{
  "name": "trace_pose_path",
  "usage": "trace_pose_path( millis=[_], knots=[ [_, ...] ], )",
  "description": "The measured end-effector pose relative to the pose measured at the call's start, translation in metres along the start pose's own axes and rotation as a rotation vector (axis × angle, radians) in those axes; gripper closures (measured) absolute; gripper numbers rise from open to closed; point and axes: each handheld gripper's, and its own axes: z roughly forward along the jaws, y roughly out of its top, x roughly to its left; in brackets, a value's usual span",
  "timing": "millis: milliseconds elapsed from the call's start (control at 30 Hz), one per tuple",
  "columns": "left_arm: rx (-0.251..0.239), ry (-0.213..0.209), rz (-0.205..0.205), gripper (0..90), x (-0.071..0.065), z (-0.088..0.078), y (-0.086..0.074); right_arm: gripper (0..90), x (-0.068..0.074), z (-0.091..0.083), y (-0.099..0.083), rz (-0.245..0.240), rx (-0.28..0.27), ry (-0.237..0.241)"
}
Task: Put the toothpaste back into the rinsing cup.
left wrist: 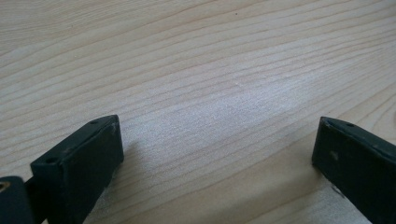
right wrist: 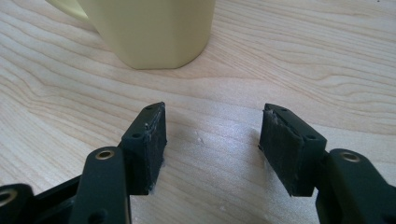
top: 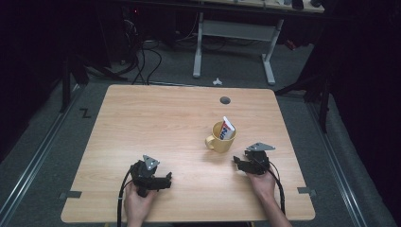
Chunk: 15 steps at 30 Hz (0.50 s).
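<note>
On the surface, your mug holds a tube.
Your right claw gapes empty just before it; your left claw gapes empty too.

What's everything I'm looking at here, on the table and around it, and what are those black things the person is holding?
Pale wooden table: one, light wood, centre of the high view.
Yellow ceramic mug with a handle: one, pale yellow, on the table's right half, just ahead of the right tongs.
White tube with red and blue print: one, standing tilted inside the mug.
Round dark hole: one, near the table's far edge.
White-legged desk: one, beyond the table.
Black cables: several, on the grey floor at the far left.
Left tongs: one, black, open over bare wood.
Right tongs: one, black, open, nothing between them, pointing at the mug.
Hands: two, at the near edge.
</note>
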Motion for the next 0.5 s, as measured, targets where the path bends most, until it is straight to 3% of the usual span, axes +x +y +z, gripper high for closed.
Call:
trace_pose_path(
  millis=[200,500],
  knots=[
    [0.0,0.0,0.0,2.2,0.0,0.0,0.0,40.6,0.0022,0.0011,-0.0015,-0.027,-0.01,-0.016],
    [0.0,0.0,0.0,2.2,0.0,0.0,-0.0001,38.7,0.0016,0.0006,-0.0043,-0.021,-0.024,-0.023]
  ],
)
